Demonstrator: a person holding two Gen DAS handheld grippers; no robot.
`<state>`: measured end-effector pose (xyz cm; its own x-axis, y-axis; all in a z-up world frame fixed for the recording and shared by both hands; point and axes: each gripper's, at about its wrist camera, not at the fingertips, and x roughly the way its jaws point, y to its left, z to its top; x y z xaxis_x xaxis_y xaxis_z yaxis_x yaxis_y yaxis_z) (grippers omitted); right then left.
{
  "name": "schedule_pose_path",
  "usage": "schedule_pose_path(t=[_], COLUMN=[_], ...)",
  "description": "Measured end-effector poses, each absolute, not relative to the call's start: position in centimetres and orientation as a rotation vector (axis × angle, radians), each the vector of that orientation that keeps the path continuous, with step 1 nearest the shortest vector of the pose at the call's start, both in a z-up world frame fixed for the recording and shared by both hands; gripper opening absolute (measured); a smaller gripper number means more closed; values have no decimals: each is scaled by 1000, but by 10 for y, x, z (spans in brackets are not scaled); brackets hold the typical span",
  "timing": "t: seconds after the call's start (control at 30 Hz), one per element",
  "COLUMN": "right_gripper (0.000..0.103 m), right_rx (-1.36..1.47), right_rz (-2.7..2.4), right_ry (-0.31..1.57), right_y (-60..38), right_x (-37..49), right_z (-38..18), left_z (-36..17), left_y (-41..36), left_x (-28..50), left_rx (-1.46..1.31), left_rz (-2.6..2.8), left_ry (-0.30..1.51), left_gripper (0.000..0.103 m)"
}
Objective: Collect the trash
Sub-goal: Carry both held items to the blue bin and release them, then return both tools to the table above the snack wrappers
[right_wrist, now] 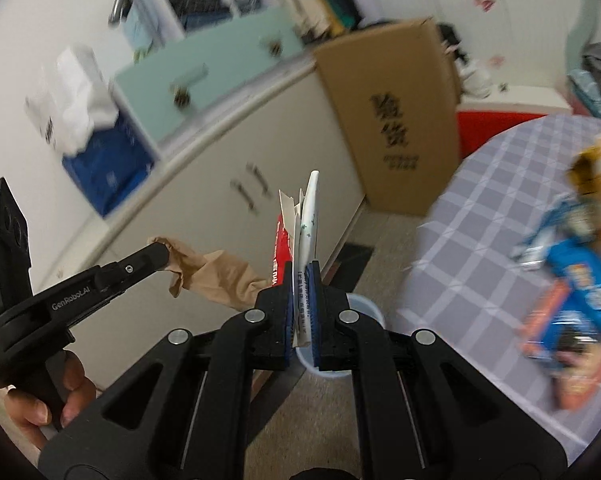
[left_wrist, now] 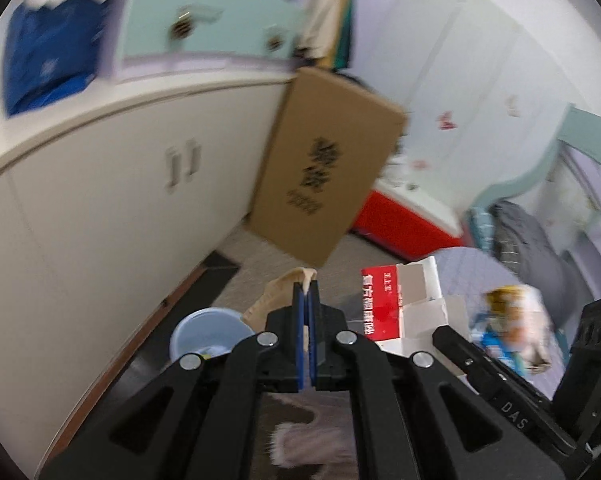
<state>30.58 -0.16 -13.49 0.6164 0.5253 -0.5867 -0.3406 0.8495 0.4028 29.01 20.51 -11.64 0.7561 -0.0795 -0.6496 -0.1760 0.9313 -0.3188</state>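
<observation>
**Both grippers loaded, held above the floor beside the cabinet**

Left gripper (left_wrist: 307,292): jaws clamped on a beige stocking (left_wrist: 278,290), which trails toward 8 o'clock from the tips in the left wrist view. Right gripper (right_wrist: 302,276): jaws pinched on a flattened red-and-white carton (right_wrist: 306,216) that stands upright out of them toward 12 o'clock. Pale blue bin (left_wrist: 204,332): on the floor, at 8 o'clock of the left gripper's tips; in the right wrist view partly hidden behind the right gripper. Checked tabletop (right_wrist: 472,248): at 3 o'clock, carrying blurred blue and orange wrappers (right_wrist: 572,300). Cardboard box (left_wrist: 328,168): leaning against the white cabinet (left_wrist: 100,216), at 12 o'clock. A hand (right_wrist: 52,404) grips the left gripper's handle.
</observation>
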Motion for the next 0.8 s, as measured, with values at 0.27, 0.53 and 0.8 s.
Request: schedule_pose_path(t=[0.27, 0.53, 0.8], right_gripper=[8, 73, 73], right_rx=[184, 112, 87], right_rz=[562, 480, 461], right_ry=[865, 929, 889], right_y=[81, 112, 105], right_x=[350, 388, 378], right_z=[-188, -228, -220], left_z=[-181, -218, -234], left_y=[281, 300, 288], left_x=[314, 333, 344], left_rx=[-443, -440, -435], left_rz=[189, 233, 215], left_ry=[827, 914, 948], left_gripper=[2, 2, 2])
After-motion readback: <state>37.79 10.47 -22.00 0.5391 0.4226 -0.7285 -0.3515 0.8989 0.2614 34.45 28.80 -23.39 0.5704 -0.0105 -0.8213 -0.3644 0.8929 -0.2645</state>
